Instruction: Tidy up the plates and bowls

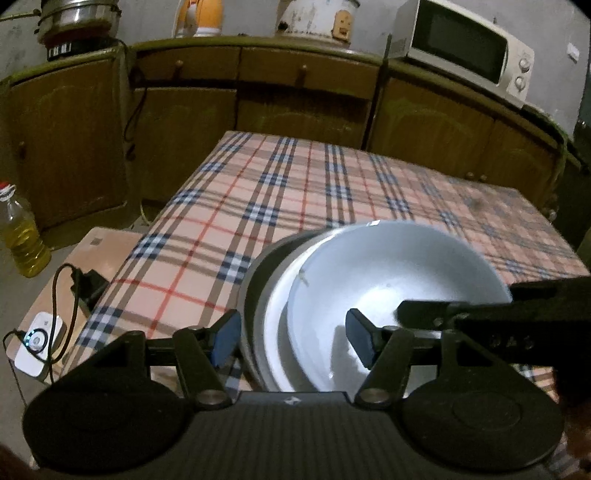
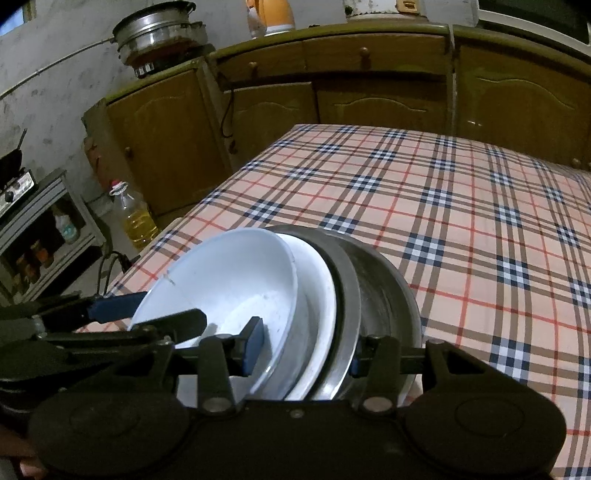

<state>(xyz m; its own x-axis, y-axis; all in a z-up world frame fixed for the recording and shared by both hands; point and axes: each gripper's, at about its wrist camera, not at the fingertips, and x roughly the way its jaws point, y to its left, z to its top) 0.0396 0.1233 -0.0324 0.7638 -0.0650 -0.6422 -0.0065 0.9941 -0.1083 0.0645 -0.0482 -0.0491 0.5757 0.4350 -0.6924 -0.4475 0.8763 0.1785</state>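
Observation:
A nested stack sits near the front edge of the checked tablecloth (image 1: 258,184) (image 2: 461,192). A white bowl (image 1: 388,266) (image 2: 221,273) lies on top, in a white plate (image 1: 275,314) (image 2: 317,291). Under them are a metal plate (image 2: 349,291) and a dark metal bowl (image 1: 249,288) (image 2: 391,295). My left gripper (image 1: 291,339) is shut on the stack's left rim, one pad outside and one inside the white bowl. My right gripper (image 2: 303,354) is shut on the opposite rim. In the right wrist view the stack leans left. Whether it rests on the table I cannot tell.
Wooden cabinets (image 1: 303,110) run behind the table, with a microwave (image 1: 469,51) and a steel pot (image 1: 77,18) on top. An oil bottle (image 1: 22,236) (image 2: 136,221) stands on the floor at the left. A white charger with cables (image 1: 37,339) lies on a box beside the table.

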